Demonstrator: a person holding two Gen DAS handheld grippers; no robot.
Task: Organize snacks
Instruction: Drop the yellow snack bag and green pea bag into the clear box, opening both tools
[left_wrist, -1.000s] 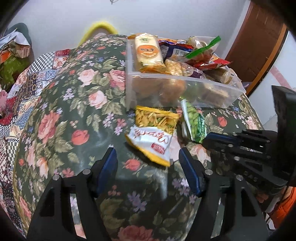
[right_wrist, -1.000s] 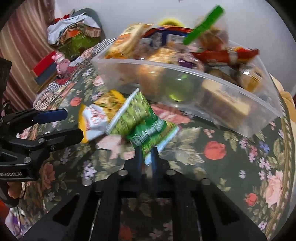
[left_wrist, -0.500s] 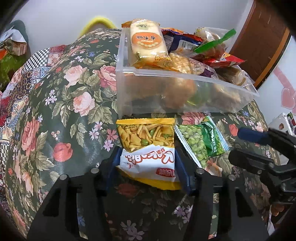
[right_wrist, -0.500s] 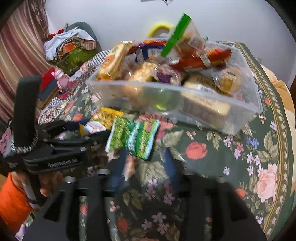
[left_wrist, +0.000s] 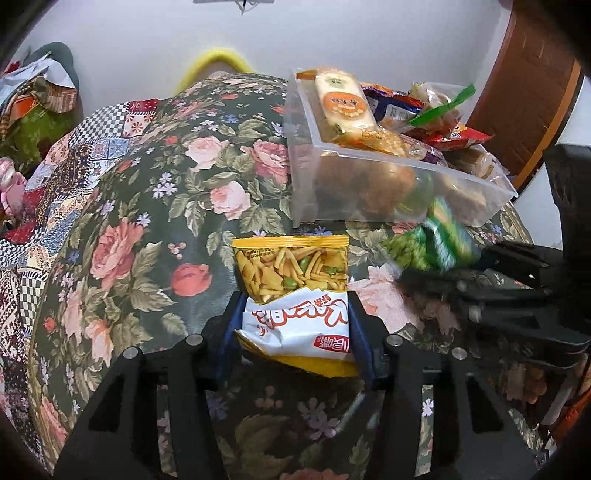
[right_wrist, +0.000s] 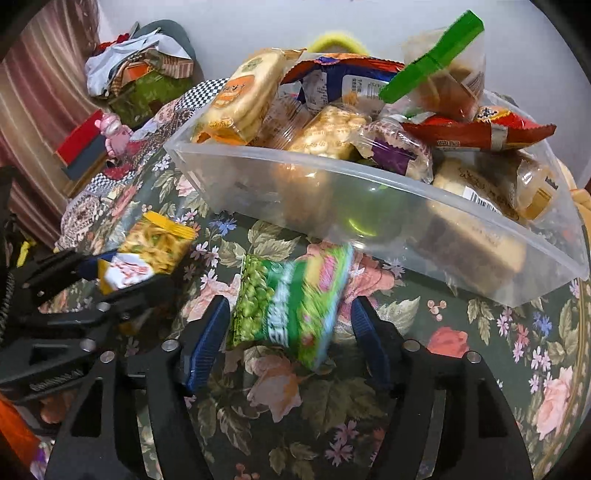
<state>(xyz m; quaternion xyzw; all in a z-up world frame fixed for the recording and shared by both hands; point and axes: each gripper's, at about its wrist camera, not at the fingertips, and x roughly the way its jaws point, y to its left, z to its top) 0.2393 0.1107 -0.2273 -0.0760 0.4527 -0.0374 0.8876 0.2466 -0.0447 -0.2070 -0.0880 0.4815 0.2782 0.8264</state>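
Overhead, clear bin (right_wrist: 388, 206) brims with wrapped snacks; green clip (right_wrist: 432, 75) tops them.

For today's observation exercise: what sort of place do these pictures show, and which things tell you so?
Probably a room in a home. A floral tablecloth covers the table, a clear bin holds packaged snacks, and a wooden door and a heap of household clutter stand behind.

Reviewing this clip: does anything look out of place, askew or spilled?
Nothing spilled. The clear bin is heaped above its rim. Two packets sit outside it on the tablecloth: the yellow snack packet between the left gripper's fingers, the blurred green pea packet between the right gripper's.
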